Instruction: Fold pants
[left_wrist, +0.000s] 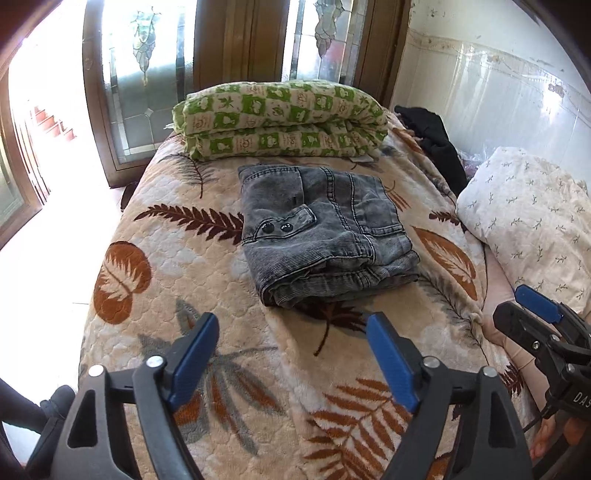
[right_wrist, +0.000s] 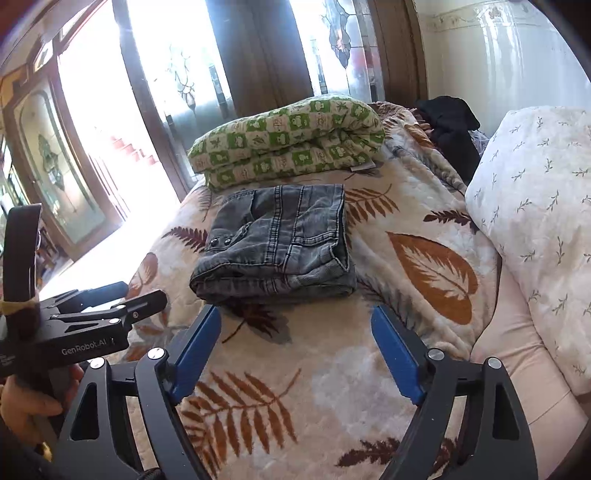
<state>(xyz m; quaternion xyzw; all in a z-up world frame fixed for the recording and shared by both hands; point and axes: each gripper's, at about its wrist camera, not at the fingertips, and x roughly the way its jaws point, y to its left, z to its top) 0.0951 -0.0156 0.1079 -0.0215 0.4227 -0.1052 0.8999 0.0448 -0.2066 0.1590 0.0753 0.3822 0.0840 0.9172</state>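
Observation:
Grey denim pants (left_wrist: 325, 236) lie folded into a thick square bundle in the middle of the bed; the right wrist view has them (right_wrist: 280, 247) just past the fingertips. My left gripper (left_wrist: 291, 325) hovers over the blanket short of the bundle's near edge, open, with nothing between its blue pads. My right gripper (right_wrist: 295, 315) is open too, empty, and just as close to the near fold. Each gripper also shows in the other's view: the right gripper (left_wrist: 521, 310) at the right edge, the left gripper (right_wrist: 138, 291) at the left, held by a hand.
The bed carries a beige blanket with leaf prints (left_wrist: 166, 240). A folded green checked quilt (left_wrist: 280, 118) lies behind the pants. A white pillow (left_wrist: 528, 221) and a black garment (left_wrist: 436, 136) lie at the right by the wall. Glass doors stand behind and left.

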